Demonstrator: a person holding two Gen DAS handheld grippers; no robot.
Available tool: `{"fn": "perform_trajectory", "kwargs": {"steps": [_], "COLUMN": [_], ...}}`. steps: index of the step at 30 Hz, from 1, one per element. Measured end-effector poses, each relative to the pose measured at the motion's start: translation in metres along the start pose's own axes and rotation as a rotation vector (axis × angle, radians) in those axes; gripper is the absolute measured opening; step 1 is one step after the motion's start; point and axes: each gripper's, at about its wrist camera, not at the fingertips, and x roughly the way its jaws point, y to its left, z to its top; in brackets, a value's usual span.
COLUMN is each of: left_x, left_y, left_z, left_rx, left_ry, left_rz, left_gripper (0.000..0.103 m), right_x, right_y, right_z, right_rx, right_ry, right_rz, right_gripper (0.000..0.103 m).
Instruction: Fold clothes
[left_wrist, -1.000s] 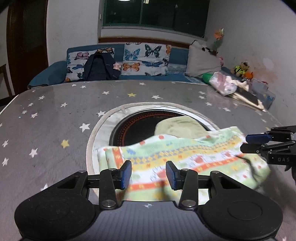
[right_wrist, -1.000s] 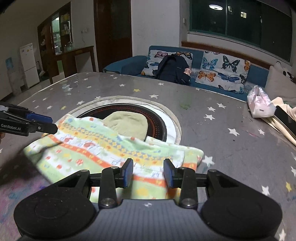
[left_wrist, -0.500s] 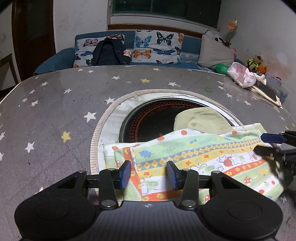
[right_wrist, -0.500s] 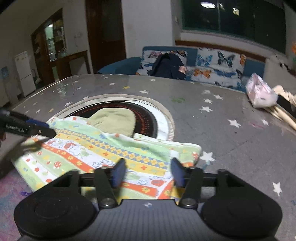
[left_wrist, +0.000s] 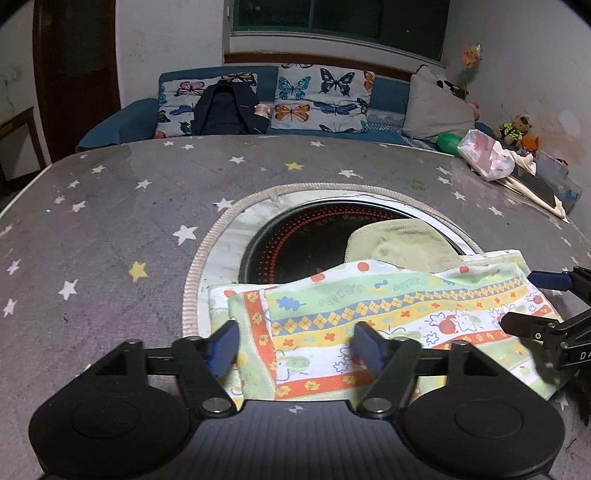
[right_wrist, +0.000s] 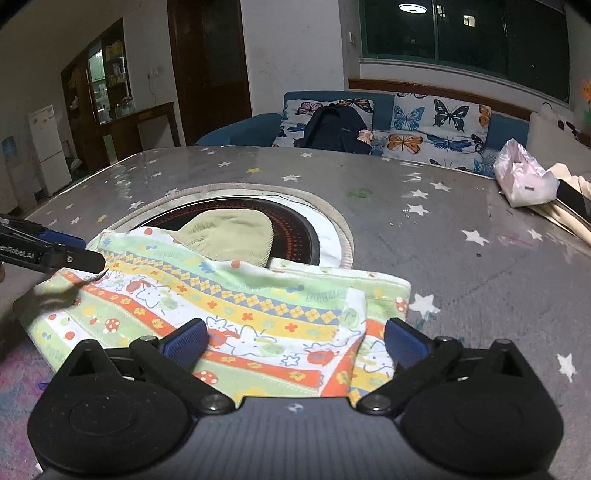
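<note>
The patterned garment (left_wrist: 388, 317) lies folded on the star-print table (left_wrist: 110, 229), partly over the round black hob (left_wrist: 295, 240). The left gripper (left_wrist: 295, 349) and the right gripper (right_wrist: 295, 341) have both just been opening; their jaws stand wide, pads clear of the cloth beneath.

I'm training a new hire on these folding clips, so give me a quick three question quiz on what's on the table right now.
1. True or false: the patterned cloth is folded over on itself.
2. What lies partly under its far edge? A) pale green hat B) backpack C) pink bag
3. Fill in: both grippers have their jaws ____.

Key
1. True; a doubled layer shows at the cloth's end nearest the right gripper.
2. A; the pale green hat sits on the dark round plate.
3. Open; left gripper and right have just been opening, cloth between the pads, unpinched.
</note>
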Motion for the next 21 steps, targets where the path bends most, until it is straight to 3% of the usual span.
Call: {"fn": "perform_trajectory", "kwargs": {"steps": [10,17,21], "left_x": [-0.028,-0.045,-0.051], "left_y": [0.010,0.025,0.033], "left_z": [-0.006,-0.011,-0.013], "left_rx": [-0.031,-0.065,-0.094], "left_ry": [-0.078,-0.101,-0.104], "left_rz": [0.040,0.059,0.071], "left_gripper": [0.102,0.103,0.103], "right_x": [0.000,-0.006,-0.020], "right_y": [-0.001,-0.004,-0.004], "right_z": [0.000,0.003,0.001], "right_rx": [-0.014,0.005,0.067], "right_ry": [0.014,0.034,0.001], "right_rz": [0.006,0.027,0.033], "right_gripper": [0.103,0.103,0.103]}}
